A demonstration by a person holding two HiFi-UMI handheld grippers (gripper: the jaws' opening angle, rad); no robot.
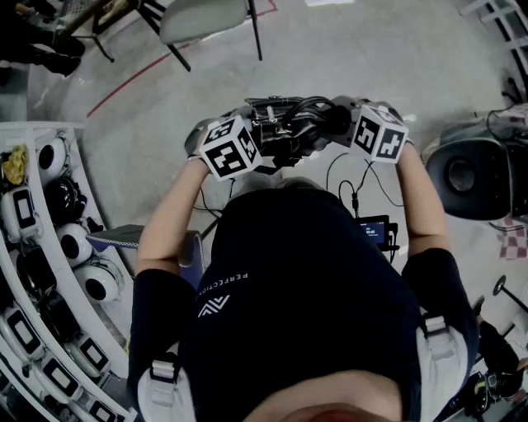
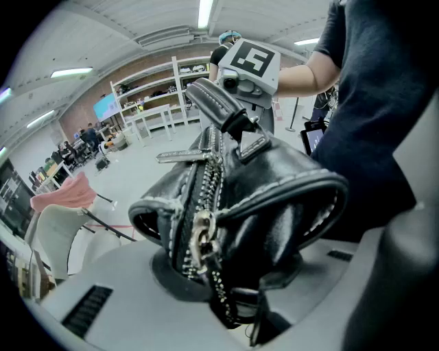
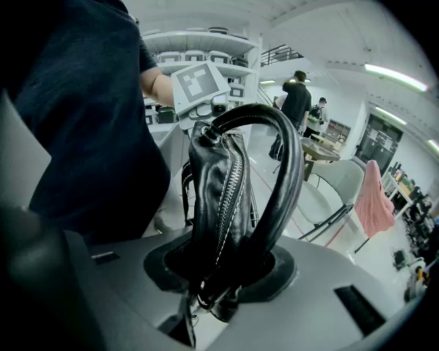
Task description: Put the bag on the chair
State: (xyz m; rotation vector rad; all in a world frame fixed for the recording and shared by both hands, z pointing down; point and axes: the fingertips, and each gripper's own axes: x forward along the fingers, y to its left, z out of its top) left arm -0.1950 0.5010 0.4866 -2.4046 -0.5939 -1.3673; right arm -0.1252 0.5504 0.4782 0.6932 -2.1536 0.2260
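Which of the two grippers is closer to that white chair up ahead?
Left, by a little. The left gripper and the right gripper both clamp the bag; the chair stands ahead of them, on the left gripper's side.

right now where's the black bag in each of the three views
head view: bag at top centre, small and dark
left gripper view: bag fills the centre, zip facing the camera
right gripper view: bag at centre, upright, handle arching right
shared landmark: white chair, at the top edge in the head view, lower left in the left gripper view, right of centre in the right gripper view
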